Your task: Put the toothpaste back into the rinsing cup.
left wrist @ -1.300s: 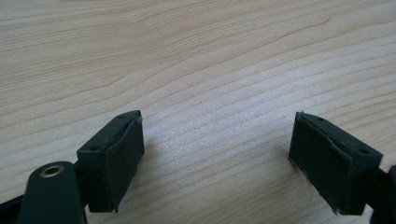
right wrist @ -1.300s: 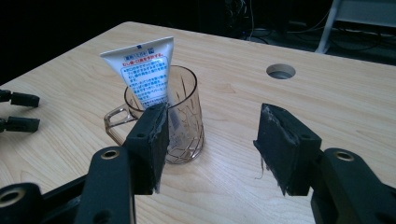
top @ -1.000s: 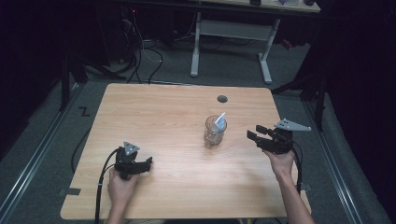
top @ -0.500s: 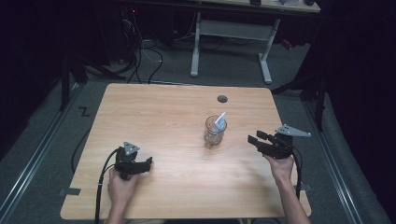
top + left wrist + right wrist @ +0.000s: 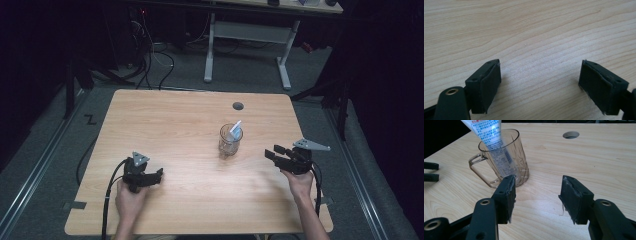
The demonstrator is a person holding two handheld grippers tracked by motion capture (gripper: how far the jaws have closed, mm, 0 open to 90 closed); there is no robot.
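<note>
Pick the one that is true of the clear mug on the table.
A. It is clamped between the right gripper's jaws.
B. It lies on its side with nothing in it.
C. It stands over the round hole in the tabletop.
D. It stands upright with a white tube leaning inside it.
D. The clear mug stands upright on the table with a white tube leaning inside it, apart from the open right gripper and the round hole.

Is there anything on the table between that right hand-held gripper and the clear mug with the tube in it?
Nothing visible. Bare wooden table lies between the right hand-held gripper and the clear mug holding the tube. The jaws stand open, nothing between them, apart from the mug.
</note>
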